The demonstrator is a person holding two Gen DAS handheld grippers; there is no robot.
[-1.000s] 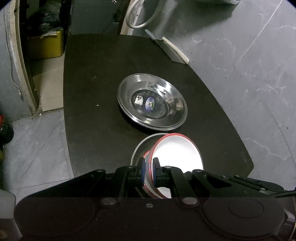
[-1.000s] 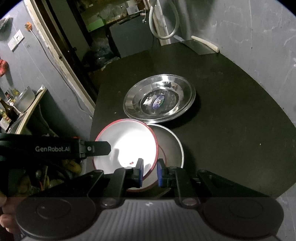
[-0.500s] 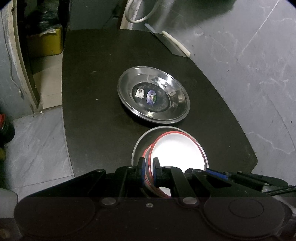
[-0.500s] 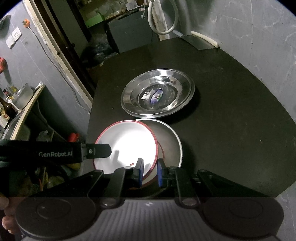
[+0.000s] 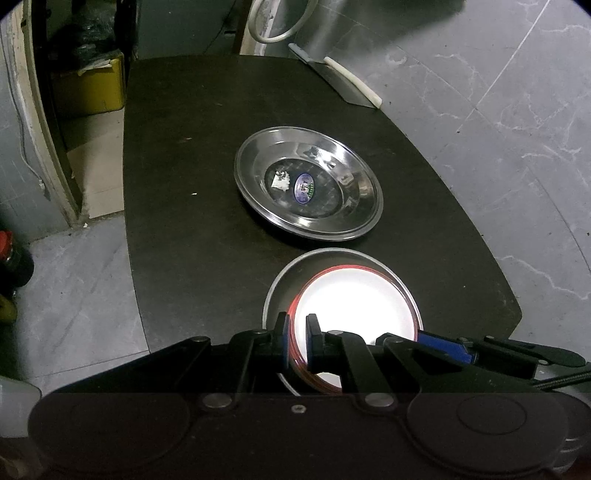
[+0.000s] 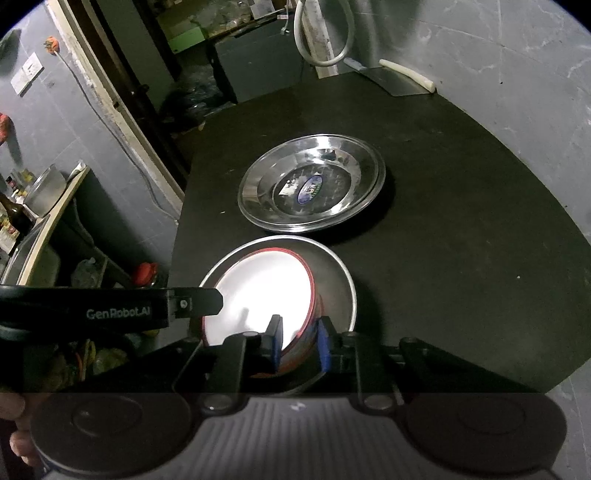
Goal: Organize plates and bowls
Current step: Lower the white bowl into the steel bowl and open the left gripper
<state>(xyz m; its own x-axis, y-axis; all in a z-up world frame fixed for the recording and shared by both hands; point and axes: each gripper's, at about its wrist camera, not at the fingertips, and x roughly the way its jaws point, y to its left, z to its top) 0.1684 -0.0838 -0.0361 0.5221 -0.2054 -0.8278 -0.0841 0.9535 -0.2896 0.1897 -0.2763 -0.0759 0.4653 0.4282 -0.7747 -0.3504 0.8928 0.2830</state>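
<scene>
A white bowl with a red rim (image 5: 358, 299) (image 6: 258, 291) sits tilted inside a steel bowl (image 5: 280, 280) (image 6: 340, 288) at the near edge of the black table (image 5: 184, 184). My left gripper (image 5: 297, 343) is shut on the white bowl's near-left rim, and its black finger (image 6: 184, 304) shows at the left of the right wrist view. On the opposite rim, my right gripper (image 6: 299, 345) is shut over the bowl wall, and its blue pad (image 5: 443, 347) shows in the left wrist view. A wide steel plate (image 5: 354, 206) (image 6: 258, 206) with a sticker lies just beyond.
A cleaver with a white handle (image 5: 347, 85) (image 6: 399, 83) lies at the table's far corner against the grey wall. A hose loop (image 5: 273, 22) hangs behind it. A yellow box (image 5: 88, 88) and a red-capped bottle (image 5: 11, 254) stand on the floor to the left.
Both grippers lowered the white bowl, which now sits deeper in the steel bowl and more centred. The right fingers stand slightly wider apart than before.
</scene>
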